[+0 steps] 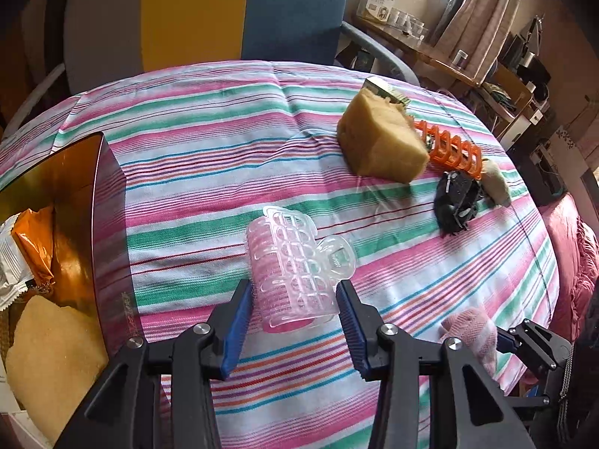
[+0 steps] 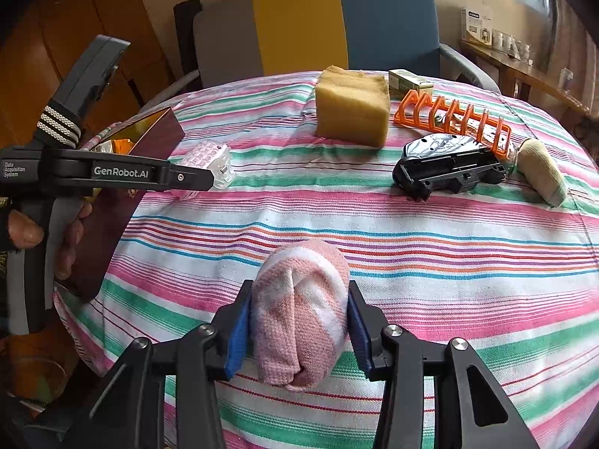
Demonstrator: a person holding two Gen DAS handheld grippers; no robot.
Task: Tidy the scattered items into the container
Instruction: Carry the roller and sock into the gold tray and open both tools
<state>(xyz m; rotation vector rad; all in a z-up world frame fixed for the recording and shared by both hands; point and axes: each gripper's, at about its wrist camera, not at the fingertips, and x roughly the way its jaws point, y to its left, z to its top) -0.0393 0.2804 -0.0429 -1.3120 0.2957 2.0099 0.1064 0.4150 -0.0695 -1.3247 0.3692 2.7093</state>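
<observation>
Ribbed pink roller (image 1: 290,273) between tongs (image 1: 294,321)

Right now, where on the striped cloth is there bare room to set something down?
The broad middle band is free, between the pink sock roll in front and the yellow sponge behind. The far right is crowded: orange rack, black toy car and beige sock huddle together.

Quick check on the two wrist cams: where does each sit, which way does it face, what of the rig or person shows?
Left wrist: behind the left gripper, facing across the striped table; its fingers bracket a pink hair roller, container at left.
Right wrist: behind the right gripper, same heading; pads squeeze a pink rolled sock; the person's hand shows left.
Shared: yellow sponge, orange rack.
</observation>
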